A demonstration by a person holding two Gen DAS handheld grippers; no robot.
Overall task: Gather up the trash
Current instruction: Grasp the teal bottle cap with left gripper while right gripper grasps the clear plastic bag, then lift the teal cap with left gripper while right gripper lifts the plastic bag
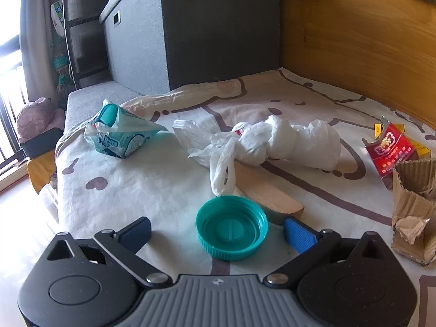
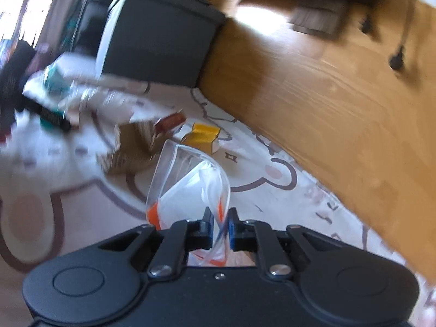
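Note:
My left gripper (image 1: 218, 230) is open, its blue fingers either side of a teal plastic lid (image 1: 232, 227) lying upside down on the patterned sheet (image 1: 136, 190). Beyond it lie a crumpled white plastic bag (image 1: 269, 141), a teal-printed wrapper (image 1: 120, 133), a red carton (image 1: 392, 150) and torn brown cardboard (image 1: 414, 207). My right gripper (image 2: 220, 222) is shut on a clear zip bag with an orange strip (image 2: 188, 188), held above the sheet. The right wrist view is blurred; it shows cardboard (image 2: 130, 147), the red carton (image 2: 170, 121) and a yellow box (image 2: 203, 136).
A wooden board (image 1: 267, 193) lies under the white bag. A wooden wall panel (image 1: 354, 41) runs along the right. A dark grey fabric box (image 1: 190, 27) stands at the back. The bed edge drops to the floor (image 1: 24, 218) on the left.

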